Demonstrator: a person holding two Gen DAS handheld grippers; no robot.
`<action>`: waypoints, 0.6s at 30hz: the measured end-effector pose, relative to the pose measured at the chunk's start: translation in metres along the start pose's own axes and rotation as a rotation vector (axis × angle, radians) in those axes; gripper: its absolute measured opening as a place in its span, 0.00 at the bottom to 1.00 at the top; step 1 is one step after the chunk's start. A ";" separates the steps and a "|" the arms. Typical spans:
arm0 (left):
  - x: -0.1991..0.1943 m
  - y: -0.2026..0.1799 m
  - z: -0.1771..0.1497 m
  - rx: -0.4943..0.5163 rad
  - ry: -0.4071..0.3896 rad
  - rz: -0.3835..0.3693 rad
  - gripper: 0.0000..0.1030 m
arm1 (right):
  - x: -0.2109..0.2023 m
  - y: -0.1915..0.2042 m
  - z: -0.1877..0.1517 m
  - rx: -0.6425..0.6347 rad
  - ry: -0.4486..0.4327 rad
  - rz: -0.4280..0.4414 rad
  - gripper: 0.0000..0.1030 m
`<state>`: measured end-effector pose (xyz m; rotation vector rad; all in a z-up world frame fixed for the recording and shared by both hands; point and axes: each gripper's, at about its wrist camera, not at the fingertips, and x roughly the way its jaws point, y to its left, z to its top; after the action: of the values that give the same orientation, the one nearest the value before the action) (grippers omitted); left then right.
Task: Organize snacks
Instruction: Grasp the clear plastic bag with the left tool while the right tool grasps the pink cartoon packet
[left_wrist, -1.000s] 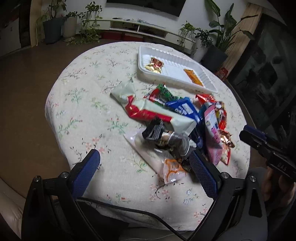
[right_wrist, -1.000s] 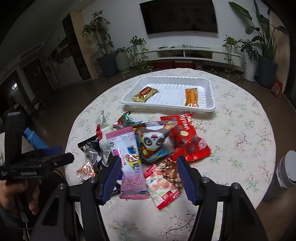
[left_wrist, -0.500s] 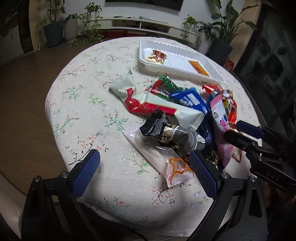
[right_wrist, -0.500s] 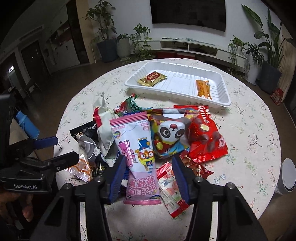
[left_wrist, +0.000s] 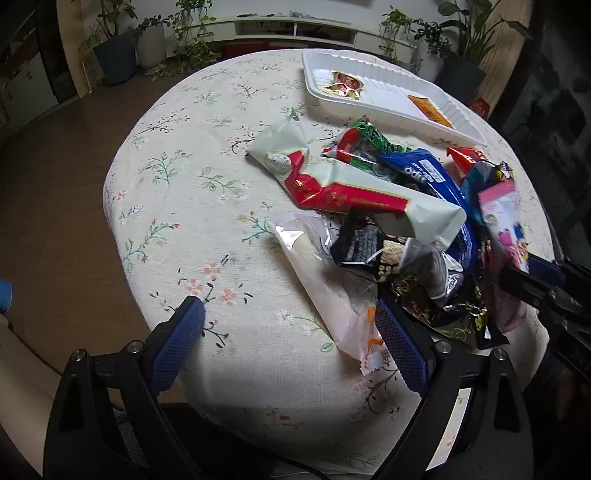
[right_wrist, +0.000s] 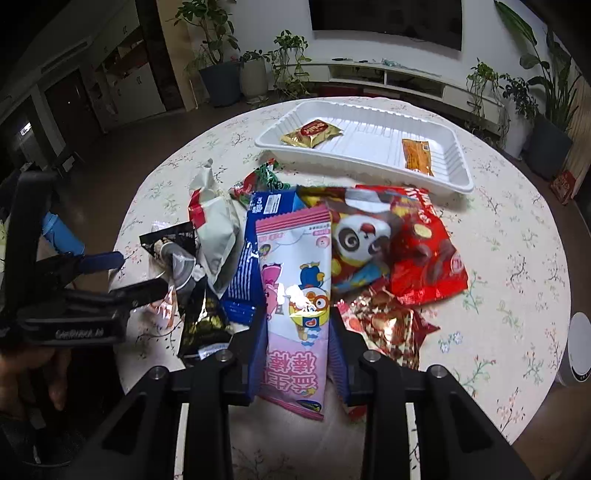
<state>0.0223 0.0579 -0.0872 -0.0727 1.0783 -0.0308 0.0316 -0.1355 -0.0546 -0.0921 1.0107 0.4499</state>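
i'm at the pick: my right gripper (right_wrist: 297, 354) has just been closing and now pinches the pink snack packet (right_wrist: 295, 295). next i'd lift it clear to the white tray (right_wrist: 454, 177) (slowly, neighbours overlap it). left gripper (left_wrist: 291, 339) hangs spread wide, holding nothing.

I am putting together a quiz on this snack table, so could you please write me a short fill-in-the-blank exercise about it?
1. The white plastic tray holds ___ snack packets.
2. The right gripper has just been closing its jaws on the ___ cartoon snack packet.
3. The left gripper's jaws stand ___.
4. The round table wears a ___-patterned cloth.

Missing words: two; pink; open; floral
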 end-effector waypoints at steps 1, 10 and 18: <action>0.001 0.001 0.003 -0.004 0.002 0.013 0.92 | -0.002 -0.001 -0.002 0.002 -0.001 0.004 0.33; 0.011 0.002 0.009 -0.023 0.017 0.010 0.90 | 0.000 -0.003 -0.005 0.017 0.028 0.025 0.34; 0.005 0.015 0.014 -0.038 -0.010 -0.023 0.27 | 0.002 -0.003 -0.007 0.013 0.020 0.039 0.32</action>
<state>0.0370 0.0736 -0.0862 -0.1200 1.0687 -0.0307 0.0280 -0.1398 -0.0607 -0.0654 1.0363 0.4786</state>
